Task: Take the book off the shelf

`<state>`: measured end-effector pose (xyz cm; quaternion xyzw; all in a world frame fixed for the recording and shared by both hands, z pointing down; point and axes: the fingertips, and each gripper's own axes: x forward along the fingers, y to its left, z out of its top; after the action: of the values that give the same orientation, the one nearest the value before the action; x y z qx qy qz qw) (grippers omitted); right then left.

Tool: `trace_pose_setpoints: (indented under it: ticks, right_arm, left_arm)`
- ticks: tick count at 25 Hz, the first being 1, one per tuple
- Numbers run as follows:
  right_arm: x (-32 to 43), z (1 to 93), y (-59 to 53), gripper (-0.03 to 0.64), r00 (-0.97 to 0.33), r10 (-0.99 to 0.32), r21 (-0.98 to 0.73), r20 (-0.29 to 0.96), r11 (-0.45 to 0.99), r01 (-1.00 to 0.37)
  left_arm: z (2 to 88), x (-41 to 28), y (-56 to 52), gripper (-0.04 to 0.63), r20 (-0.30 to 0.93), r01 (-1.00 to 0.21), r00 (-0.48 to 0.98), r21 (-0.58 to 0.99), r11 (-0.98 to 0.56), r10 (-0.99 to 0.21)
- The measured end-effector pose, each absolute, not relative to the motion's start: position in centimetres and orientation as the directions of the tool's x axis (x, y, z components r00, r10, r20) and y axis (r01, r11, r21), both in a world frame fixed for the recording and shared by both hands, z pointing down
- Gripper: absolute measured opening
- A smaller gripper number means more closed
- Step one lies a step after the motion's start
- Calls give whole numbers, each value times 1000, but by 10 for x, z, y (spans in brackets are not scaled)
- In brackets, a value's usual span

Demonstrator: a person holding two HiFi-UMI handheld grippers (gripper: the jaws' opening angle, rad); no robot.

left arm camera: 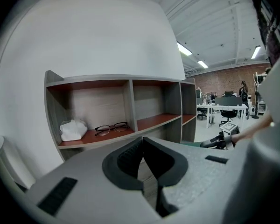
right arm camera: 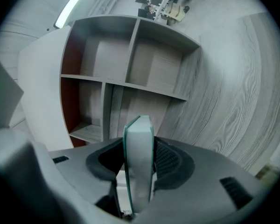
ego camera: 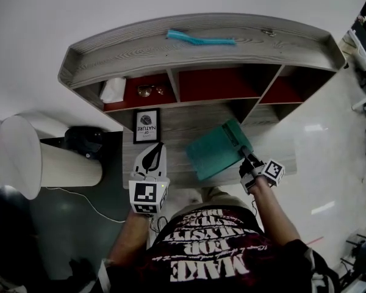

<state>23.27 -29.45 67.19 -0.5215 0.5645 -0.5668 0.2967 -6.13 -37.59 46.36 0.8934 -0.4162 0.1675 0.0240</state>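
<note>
So the book [ego camera: 215, 152] is clear of the shelf [ego camera: 128, 57] now: it's out in front of the compartments, over the grey wood surface [ego camera: 178, 127], and I can't tell if its far edge is touching that surface or hanging just above it. The right gripper [ego camera: 246, 155] has it pinched at the near right corner, jaws closed onto the cover from both sides with the page edge running up between them in the right gripper view. The left gripper [left arm camera: 142, 146] has its jaws closed together on nothing, hanging off to the left of the book.

How it'll handle, my guess: thin teal hardback, stiff boards, not much weight, nothing fragile. The cover looks smooth, so a corner pinch like this could let it swivel or droop, since most of the book sticks out away from the jaws. Grabbing further along the long edge, nearer the middle, would be steadier.

Readable stuff: the small framed print [ego camera: 146, 126] standing on the surface under the shelf says "OF NATURE" below a leaf logo. The person's shirt [ego camera: 210, 255] has big block lettering, and "MAKE" is the only word I can make out for sure. No title or brand is visible on the book. The glasses [left arm camera: 111, 128] and the white crumpled thing [left arm camera: 73, 129] in the left compartment show no text either
</note>
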Motion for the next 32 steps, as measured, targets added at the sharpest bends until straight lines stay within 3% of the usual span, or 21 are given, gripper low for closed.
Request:
trace_pose_setpoints:
  ticks: [15, 18, 21, 23, 26, 30, 32]
  right_arm:
    - [234, 780, -292, 179, -329, -846, -902, 420, -351, -249]
    - [238, 802, -286, 191, -317, -804, -862, 504, -444, -243]
    - [234, 822, -281, 242, -338, -700, -758, 629, -455, -468]
    - [232, 832, -273, 324, -327, -625, -653, 709, -407, -638]
    - [234, 840, -258, 405, -292, -534, -526, 793, -360, -770]
    - [226, 817, -253, 403, -323, -528, -502, 785, -237, -832]
    - [214, 778, -261, 296, -353, -605, -502, 714, -92, -860]
  left_arm:
    - [469, -45, -392, 8, 346, -748, 586, -117, -653, -733]
    - [468, -46, -391, 8, 349, -751, 581, -118, -649, -736]
    - [466, -49, -389, 8, 344, -757, 576, -116, -643, -741]
    - [465, -52, -387, 8, 341, -759, 575, -116, -641, -743]
    - [464, -60, -382, 8, 338, -765, 569, -117, -633, -750]
    - [458, -70, -374, 8, 317, -777, 568, -98, -622, -759]
    - [453, -73, -369, 8, 294, -781, 582, -58, -622, -758]
